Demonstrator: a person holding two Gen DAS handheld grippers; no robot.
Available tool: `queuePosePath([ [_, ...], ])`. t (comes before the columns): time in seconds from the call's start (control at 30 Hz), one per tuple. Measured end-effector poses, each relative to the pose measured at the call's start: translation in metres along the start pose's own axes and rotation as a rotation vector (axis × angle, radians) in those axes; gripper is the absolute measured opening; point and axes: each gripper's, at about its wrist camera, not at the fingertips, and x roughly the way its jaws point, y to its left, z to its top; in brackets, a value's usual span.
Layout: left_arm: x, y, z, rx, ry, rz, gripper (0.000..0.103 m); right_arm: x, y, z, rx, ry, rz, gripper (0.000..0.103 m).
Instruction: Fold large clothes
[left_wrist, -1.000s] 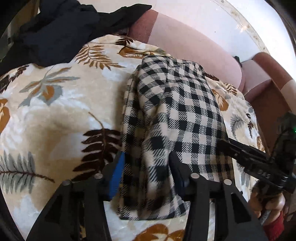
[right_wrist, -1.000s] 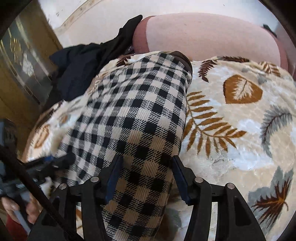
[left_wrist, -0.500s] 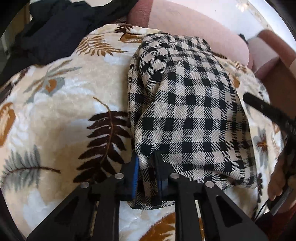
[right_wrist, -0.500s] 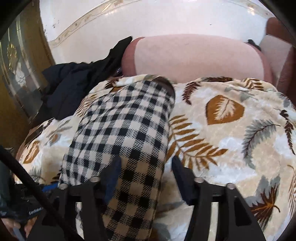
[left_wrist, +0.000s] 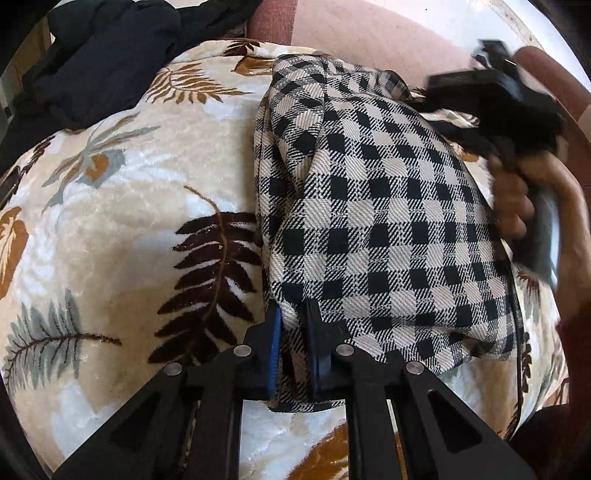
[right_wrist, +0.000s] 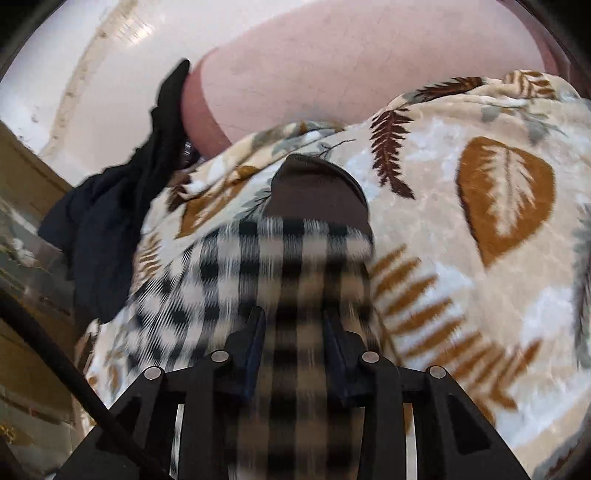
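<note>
Your left gripper (left_wrist: 293, 347) pinching the near hem of the black-and-cream checked woven garment (left_wrist: 373, 206), your right gripper (right_wrist: 293, 354) clamped on its blurred fabric, leaf-patterned plush beige blanket (left_wrist: 122, 206) beneath, dark clothes heap (left_wrist: 103, 55) at its far left corner.

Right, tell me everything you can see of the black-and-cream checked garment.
The black-and-cream checked woven garment lies folded into a long, thick bundle on the beige leaf-print plush blanket, several layers showing along its left edge. A dark brown lining shows at its far end. The left gripper is shut on its near left corner. The right gripper straddles another part, blurred by motion; whether it is clamped is unclear. The dark clothes pile lies apart from it.
</note>
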Motion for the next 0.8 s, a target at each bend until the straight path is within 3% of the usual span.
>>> queuePosePath([
  [0.23,0.001,0.011,-0.002,-0.034,0.004,-0.058,0.013,0.056,0.017,0.058,-0.042,0.055,-0.164,0.04],
  [0.3,0.0,0.013,-0.002,-0.037,0.004,-0.072,0.014,0.067,0.021,0.069,-0.061,0.063,-0.201,0.052],
  [0.33,0.0,0.015,-0.002,-0.041,0.008,-0.077,0.015,0.07,0.023,0.073,-0.075,0.068,-0.224,0.052],
  [0.47,-0.008,0.027,0.001,-0.083,0.024,-0.134,0.018,0.053,0.047,0.078,-0.173,-0.015,-0.342,0.052],
  [0.6,-0.026,0.048,0.004,-0.163,0.001,-0.198,0.018,0.01,0.076,0.056,-0.254,-0.084,-0.255,0.052],
  [0.73,-0.049,0.071,0.006,-0.215,-0.086,-0.105,0.018,-0.016,0.098,0.011,-0.299,-0.048,-0.11,0.049],
  [0.8,-0.056,0.08,0.006,-0.239,-0.111,-0.078,0.02,-0.017,0.105,-0.008,-0.304,-0.02,-0.04,0.036],
])
